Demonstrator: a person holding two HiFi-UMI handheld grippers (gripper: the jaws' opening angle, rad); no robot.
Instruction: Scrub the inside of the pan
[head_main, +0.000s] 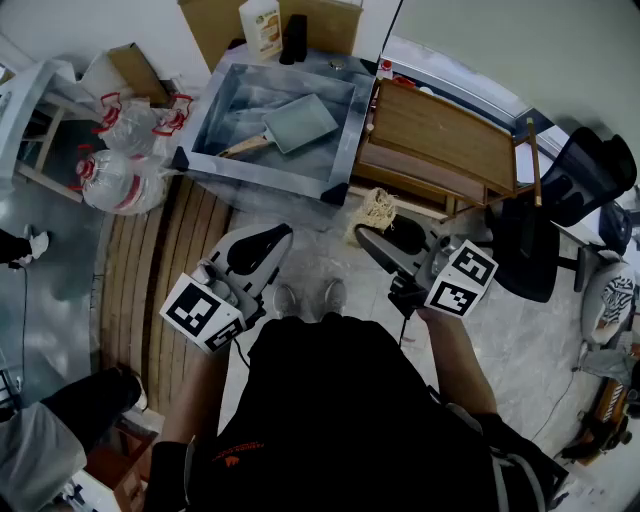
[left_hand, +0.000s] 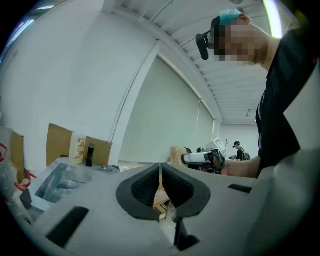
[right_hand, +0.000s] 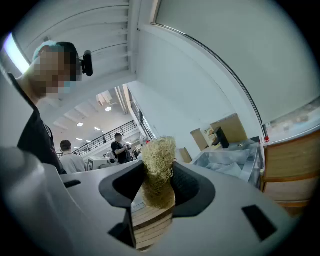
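Note:
A grey square pan (head_main: 298, 122) with a wooden handle lies inside a steel sink tub (head_main: 345, 150) ahead of me. My right gripper (head_main: 366, 234) is shut on a tan fibre scrubber (head_main: 377, 209), which sticks up between the pads in the right gripper view (right_hand: 159, 172). My left gripper (head_main: 284, 235) is shut with nothing between its jaws; in its own view (left_hand: 160, 176) the pads touch. Both grippers are held level, short of the tub's near edge. The tub shows at the left gripper view's left edge (left_hand: 55, 182) and in the right gripper view (right_hand: 235, 157).
A wooden rack (head_main: 445, 140) stands right of the tub. A bottle (head_main: 262, 27) and a dark dispenser (head_main: 294, 38) sit behind it by cardboard boxes. Plastic bags (head_main: 125, 150) lie to the left, and a black chair (head_main: 570, 190) is at the right. A wooden slat strip (head_main: 170, 270) runs under my feet.

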